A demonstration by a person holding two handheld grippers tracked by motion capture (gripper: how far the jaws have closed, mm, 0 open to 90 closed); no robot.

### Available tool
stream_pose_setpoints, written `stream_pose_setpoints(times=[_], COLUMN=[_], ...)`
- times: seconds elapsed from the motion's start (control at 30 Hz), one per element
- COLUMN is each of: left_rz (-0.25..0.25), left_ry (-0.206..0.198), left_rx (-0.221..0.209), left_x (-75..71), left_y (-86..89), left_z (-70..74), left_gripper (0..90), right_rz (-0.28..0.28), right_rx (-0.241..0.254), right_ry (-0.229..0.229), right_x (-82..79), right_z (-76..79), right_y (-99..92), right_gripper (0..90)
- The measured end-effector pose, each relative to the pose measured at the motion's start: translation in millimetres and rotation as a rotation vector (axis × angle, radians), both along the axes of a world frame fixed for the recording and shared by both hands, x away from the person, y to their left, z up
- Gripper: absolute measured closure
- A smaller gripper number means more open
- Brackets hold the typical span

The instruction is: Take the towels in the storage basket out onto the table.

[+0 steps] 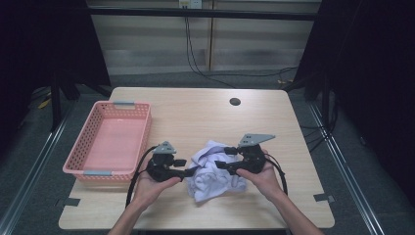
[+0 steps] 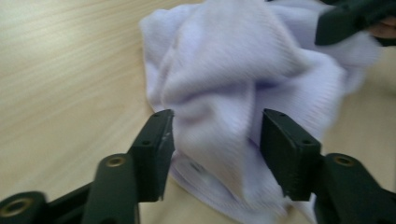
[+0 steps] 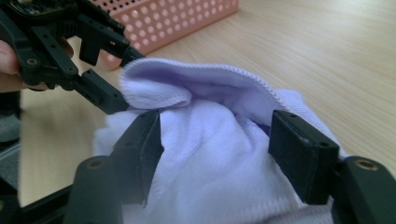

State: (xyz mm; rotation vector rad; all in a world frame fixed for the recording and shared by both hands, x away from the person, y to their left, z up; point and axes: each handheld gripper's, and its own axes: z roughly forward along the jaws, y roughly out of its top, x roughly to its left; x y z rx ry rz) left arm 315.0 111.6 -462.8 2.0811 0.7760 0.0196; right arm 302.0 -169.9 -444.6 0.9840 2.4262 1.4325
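Observation:
A crumpled white cloth [image 1: 215, 172] lies on the wooden table near its front edge, between my two hands. From the cloth's left side, my left gripper [image 1: 190, 170] has its jaws around a fold of the cloth [image 2: 224, 84], and both pads touch the fabric. My right gripper [image 1: 222, 157] comes in from the right. A bulge of the cloth [image 3: 210, 154] fills the gap between its pads. In the right gripper view, the left gripper [image 3: 112, 77] bites the cloth's hemmed edge. The right gripper's jaw [image 2: 348, 21] shows at the top right of the left gripper view.
A pink perforated basket [image 1: 117, 105] stands at the table's left side, with nothing in it, close to my left hand. Its wall [image 3: 187, 23] shows behind the cloth. A round cable hole [image 1: 235, 102] sits at the table's far middle. Bare wood lies beyond the cloth.

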Motion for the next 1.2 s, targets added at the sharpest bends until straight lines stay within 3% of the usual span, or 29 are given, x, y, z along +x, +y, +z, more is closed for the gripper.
stream_pose_setpoints(times=[0.03, 0.07, 0.1, 0.13, 0.17, 0.2, 0.27, 0.33, 0.37, 0.53, 0.7, 0.8, 0.83, 0.87, 0.9, 1.07, 1.1, 1.17, 1.2], left_rz=[-0.002, -0.001, -0.014, -0.032, -0.059, -0.047, -0.044, -0.030, -0.003, 0.047, 0.092, 0.109, 0.116, 0.116, 0.126, 0.127, 0.149, 0.145, 0.139], left_ry=[0.017, 0.028, 0.035, 0.037, 0.043, 0.028, 0.024, 0.014, 0.021, 0.005, -0.013, -0.024, -0.028, -0.028, -0.033, -0.057, -0.070, -0.066, -0.058], left_rx=[-0.006, 0.014, 0.028, 0.030, 0.001, -0.009, -0.014, -0.015, -0.065, -0.111, -0.155, -0.171, -0.194, -0.194, -0.212, -0.261, -0.276, -0.275, -0.240], left_x=[3.0, 5.3, 6.6, 7.1, 6.7, 5.3, 5.4, 5.7, 6.3, 6.0, 3.0, 1.6, 0.4, 0.4, -1.0, -2.8, -2.5, -1.7, -0.7], left_y=[-4.6, -10.5, -13.3, -13.2, -12.5, -9.9, -8.1, -3.4, 5.0, 19.6, 34.4, 39.7, 44.6, 44.6, 47.7, 55.7, 58.3, 58.8, 57.4], left_z=[-5.3, -12.1, -16.7, -18.8, -21.2, -20.8, -20.3, -18.0, -13.8, -4.9, 6.9, 11.4, 16.0, 16.0, 19.4, 33.8, 39.0, 40.0, 36.7], left_gripper=[40.6, 38.5, 33.1, 33.1, 41.7, 70.5, 84.1, 86.2, 86.9, 87.0, 87.1, 87.1, 87.2, 87.2, 87.2, 87.3, 87.3, 87.3, 87.3], right_rz=[0.009, 0.017, 0.038, 0.038, 0.049, 0.040, 0.019, -0.014, -0.053, -0.114, -0.224, -0.265, -0.301, -0.301, -0.327, -0.342, -0.348, -0.353, -0.348], right_rx=[0.003, -0.011, -0.053, -0.053, -0.053, -0.089, -0.095, -0.086, -0.067, -0.024, 0.029, 0.045, 0.065, 0.065, 0.103, 0.141, 0.145, 0.146, 0.118], right_ry=[0.009, 0.024, 0.039, 0.039, 0.045, 0.045, 0.039, 0.038, 0.030, 0.032, 0.023, 0.020, 0.011, 0.011, -0.005, -0.035, -0.053, -0.050, -0.029], right_x=[2.3, 3.8, 2.1, 2.1, 0.6, -3.9, -5.3, -5.9, -4.7, 0.0, 6.2, 7.4, 9.2, 9.2, 11.0, 14.0, 16.5, 18.6, 25.9], right_z=[-5.8, -11.3, -20.3, -20.3, -22.9, -29.1, -29.6, -26.7, -21.3, -14.7, -4.8, -2.8, 1.7, 1.7, 10.6, 27.0, 32.9, 34.0, 29.1], right_y=[3.0, 6.3, 11.3, 11.3, 11.5, 13.2, 13.1, 9.3, 0.2, -21.7, -60.7, -72.5, -84.1, -84.1, -96.6, -110.5, -114.9, -116.1, -115.8], right_gripper=[33.4, 32.4, 36.3, 36.3, 44.0, 59.8, 63.7, 69.6, 71.5, 70.7, 73.4, 73.3, 73.5, 73.5, 73.4, 73.4, 73.3, 73.0, 70.7])
